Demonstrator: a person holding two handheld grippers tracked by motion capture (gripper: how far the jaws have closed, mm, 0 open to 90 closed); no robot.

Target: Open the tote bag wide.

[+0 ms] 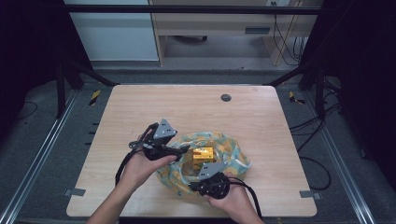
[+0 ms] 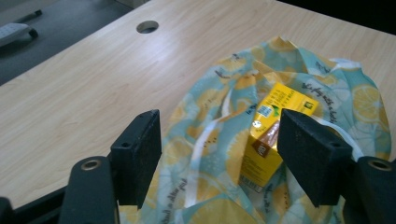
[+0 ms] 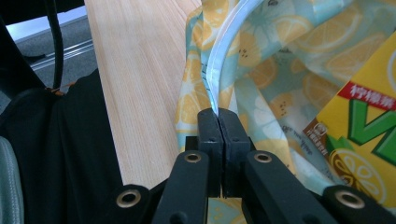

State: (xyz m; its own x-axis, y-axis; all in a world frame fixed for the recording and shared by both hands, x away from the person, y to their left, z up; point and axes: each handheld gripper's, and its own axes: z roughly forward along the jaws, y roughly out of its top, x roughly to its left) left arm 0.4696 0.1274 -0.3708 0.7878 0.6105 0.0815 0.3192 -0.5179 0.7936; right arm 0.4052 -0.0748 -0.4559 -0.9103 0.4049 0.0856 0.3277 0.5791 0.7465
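Lemon-print fabric bag (image 1: 224,149) sits low-centre of the high view, yellow drink carton (image 1: 203,155) inside. Our right gripper (image 3: 218,122) pinches its white-trimmed rim (image 3: 224,46), holding the mouth open. Our left gripper (image 2: 219,140) gapes around the carton without touching it.

A light wooden table (image 1: 140,107) with rounded corners and a round cable hole (image 1: 226,97) near its far edge stands on a grey carpeted floor (image 1: 42,154), with metal rails (image 1: 32,163) running along both sides. Beyond it a pale wooden desk (image 1: 161,42) stands beside a white panel (image 1: 112,37), a black bar (image 1: 187,9) crosses overhead, and black cables (image 1: 313,135) trail on the floor at the right near black-and-yellow tape marks (image 1: 95,96). The left and right edges of the room lie in deep shadow behind dark curtains (image 1: 28,46).
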